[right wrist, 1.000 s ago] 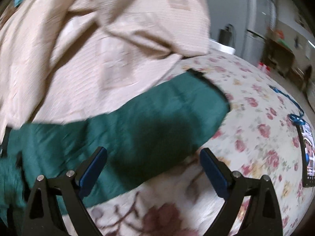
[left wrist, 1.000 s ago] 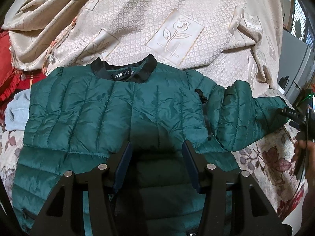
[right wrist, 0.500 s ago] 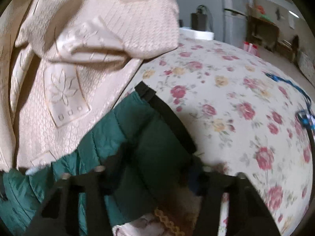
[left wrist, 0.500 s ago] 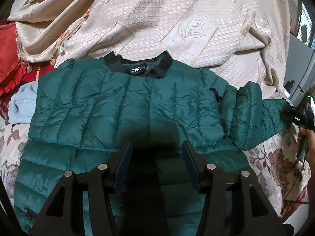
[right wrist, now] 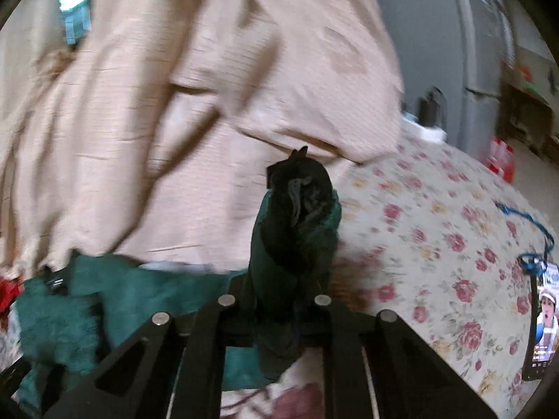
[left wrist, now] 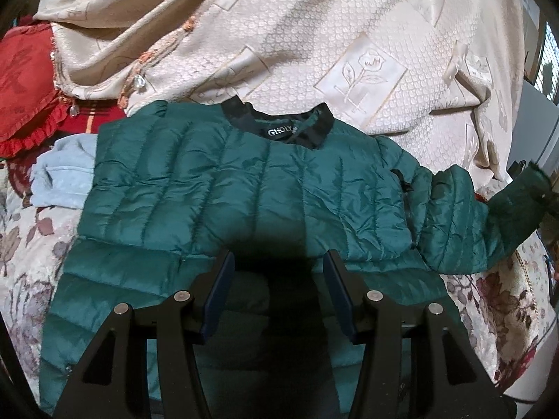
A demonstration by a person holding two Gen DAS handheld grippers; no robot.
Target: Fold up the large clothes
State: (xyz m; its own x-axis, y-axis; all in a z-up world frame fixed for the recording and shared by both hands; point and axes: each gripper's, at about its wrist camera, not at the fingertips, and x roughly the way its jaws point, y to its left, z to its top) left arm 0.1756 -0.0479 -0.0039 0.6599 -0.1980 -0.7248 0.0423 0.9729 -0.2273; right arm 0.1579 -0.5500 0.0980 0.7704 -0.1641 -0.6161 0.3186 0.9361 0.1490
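1. While a cream embossed bedspread (left wrist: 349,52) lies heaped behind it, the flower-printed bed cover (right wrist: 436,230) carries the whole scene.
2. Spread collar-away on that cover, a dark green quilted puffer jacket (left wrist: 244,181) lies directly ahead of the left gripper (left wrist: 277,293), whose blue-padded jaws stand apart over the lower body, holding nothing.
3. Running out sideways toward the right-hand edge of the bed, the jacket's right sleeve (left wrist: 461,223) keeps its long axis crosswise to the torso; the opposite sleeve appears already folded across the chest.
4. Pinched at the far end of that sleeve, the black-trimmed cuff (right wrist: 300,188) stands bunched upright between the closed jaws of the right gripper (right wrist: 276,310), plainly the nearer tool.
5. Judging by this layout, the coming move is an inward carry of the cuff across the torso, toward the left gripper's side.
6. Beyond the jacket's far shoulder sit a pale blue garment (left wrist: 59,178) and a red ruffled cushion (left wrist: 24,83).
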